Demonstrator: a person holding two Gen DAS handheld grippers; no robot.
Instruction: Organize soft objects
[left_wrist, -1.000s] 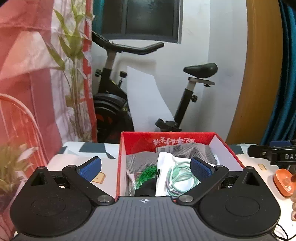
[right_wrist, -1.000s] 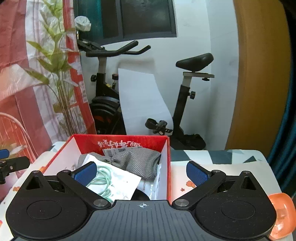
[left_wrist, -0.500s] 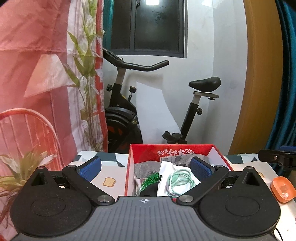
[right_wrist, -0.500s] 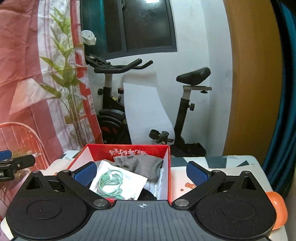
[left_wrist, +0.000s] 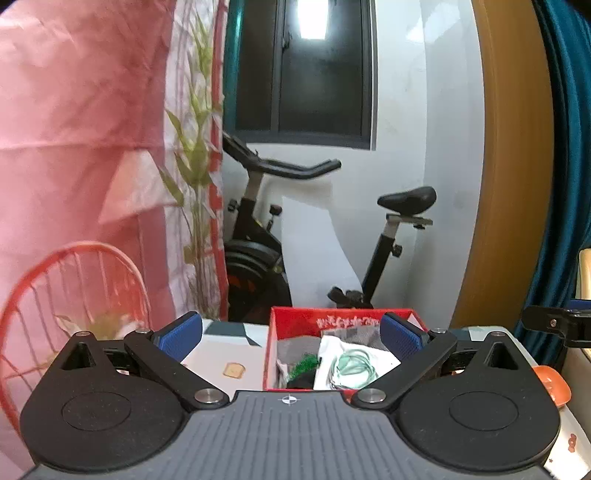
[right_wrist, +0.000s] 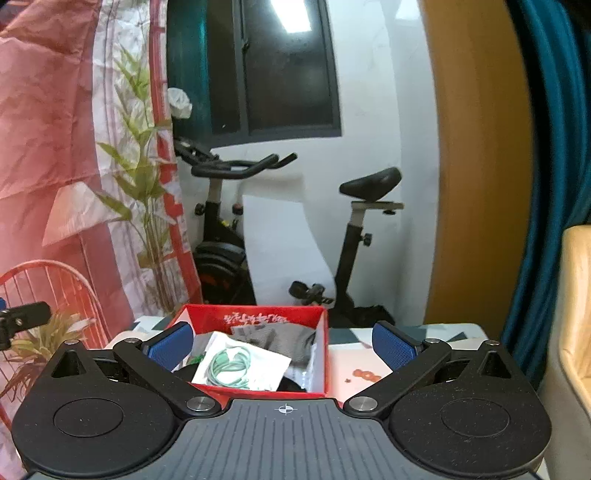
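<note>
A red box (left_wrist: 295, 322) (right_wrist: 320, 365) stands on the table. Inside lie a grey knit cloth (right_wrist: 284, 341) (left_wrist: 297, 347), a clear packet with a coiled green cable (right_wrist: 236, 367) (left_wrist: 351, 365) and something green and bristly (left_wrist: 304, 363). My left gripper (left_wrist: 291, 336) is open and empty, held back from and above the box. My right gripper (right_wrist: 282, 343) is open and empty too, hovering short of the box. The right gripper's tip (left_wrist: 554, 325) shows at the right edge of the left wrist view.
An orange object (left_wrist: 552, 380) lies on the table at the right. Beyond the table stand an exercise bike (left_wrist: 266, 229) (right_wrist: 221, 229), a red wire chair (left_wrist: 74, 280) and a pink patterned curtain (left_wrist: 92, 147). A beige cushion (right_wrist: 574, 314) is at the far right.
Both grippers have pulled back and risen, so the red box looks smaller and lower in both views. Both stay open and empty.
</note>
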